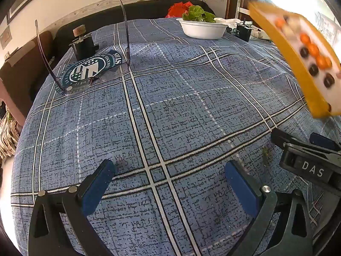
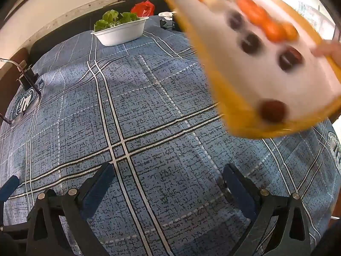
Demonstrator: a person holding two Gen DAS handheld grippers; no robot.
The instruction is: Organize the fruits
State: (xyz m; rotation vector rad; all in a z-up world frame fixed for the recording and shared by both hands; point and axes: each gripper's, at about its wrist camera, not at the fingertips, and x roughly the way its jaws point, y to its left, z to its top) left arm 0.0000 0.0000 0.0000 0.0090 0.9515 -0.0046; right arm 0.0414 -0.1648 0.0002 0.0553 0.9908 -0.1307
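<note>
A tray (image 1: 283, 49) with an orange rim and white floor hangs tilted and blurred above the table's right side. It carries several small orange fruits (image 1: 313, 50) and several dark round fruits (image 1: 313, 69). In the right wrist view the tray (image 2: 213, 64) fills the upper right, a person's fingers (image 2: 326, 49) holding its far edge; orange fruits (image 2: 255, 12), dark fruits (image 2: 250, 42) and a reddish-brown one (image 2: 272, 111) lie in it. My left gripper (image 1: 170, 166) and right gripper (image 2: 168, 168) both stand open over bare blue plaid cloth, holding nothing.
A white bowl of lettuce (image 1: 202, 29) sits at the table's far side, a red bag (image 1: 177, 8) behind it. Folded-out glasses (image 1: 72, 89) rest on a round emblem patch (image 1: 85, 70) at the left, beside a black device with a cork knob (image 1: 83, 44). A small black box (image 1: 243, 32) stands near the bowl.
</note>
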